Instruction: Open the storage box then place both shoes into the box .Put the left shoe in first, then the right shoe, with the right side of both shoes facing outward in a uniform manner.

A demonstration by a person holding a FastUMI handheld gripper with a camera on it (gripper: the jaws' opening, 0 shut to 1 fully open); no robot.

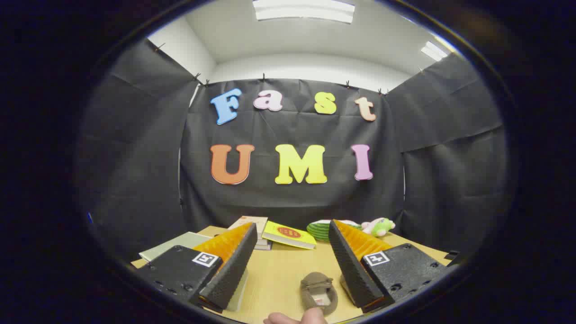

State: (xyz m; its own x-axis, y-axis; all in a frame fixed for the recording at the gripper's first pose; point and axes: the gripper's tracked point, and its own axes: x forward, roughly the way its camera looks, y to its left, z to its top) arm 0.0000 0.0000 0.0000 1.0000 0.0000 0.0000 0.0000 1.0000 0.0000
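My gripper [292, 236] is held above a wooden table [283, 270], open, with nothing between its fingers. A brown shoe [318, 292] lies on the table below and between the fingers, near the table's front edge. A person's fingertips [297, 318] touch the near end of that shoe. Under the left finger a pale flat edge [237, 292] shows; what it belongs to is unclear.
At the back of the table lie a stack of books [252, 225], a yellow book [288, 235], a green striped plate [321, 230] and a green-and-pink plush toy [379, 226]. A pale green folder [173, 245] lies at the left. Black cloth walls close the booth.
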